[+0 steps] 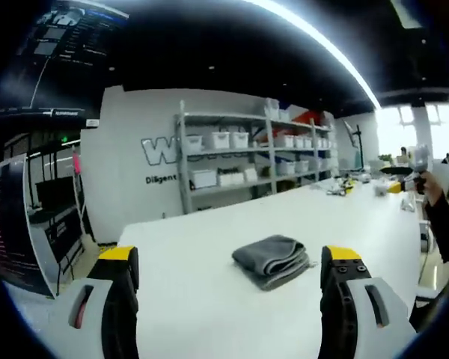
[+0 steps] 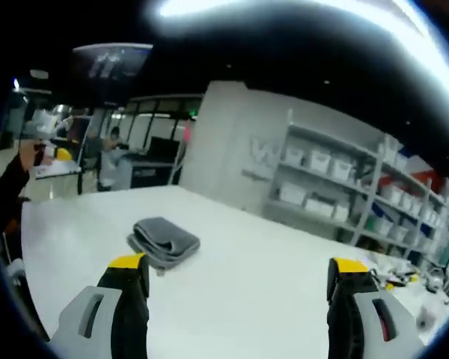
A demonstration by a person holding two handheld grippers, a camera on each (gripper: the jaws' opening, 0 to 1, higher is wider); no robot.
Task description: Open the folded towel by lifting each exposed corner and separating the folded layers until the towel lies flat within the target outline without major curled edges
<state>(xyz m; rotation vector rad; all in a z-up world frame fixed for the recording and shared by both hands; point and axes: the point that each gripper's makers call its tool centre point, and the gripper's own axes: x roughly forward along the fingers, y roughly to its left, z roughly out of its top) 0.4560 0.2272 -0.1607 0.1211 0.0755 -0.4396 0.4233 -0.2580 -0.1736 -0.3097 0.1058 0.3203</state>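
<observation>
We see the grey towel (image 1: 273,259) (image 2: 164,241) still folded into a thick, soft-edged bundle, its stacked layers showing along the near edge. It lies on a white table (image 1: 209,299) (image 2: 269,277), out ahead of both grippers and touched by neither. In the left gripper view it sits between the jaws, nearer the right one; in the right gripper view it lies just beyond the left jaw. Our left gripper (image 1: 230,278) is spread wide and holds nothing, and our right gripper (image 2: 239,288) likewise. Beyond the table stand metal shelves (image 1: 247,157) (image 2: 337,187) with white bins against a white wall. Small clutter (image 1: 359,185) lies at the table's far right.
</observation>
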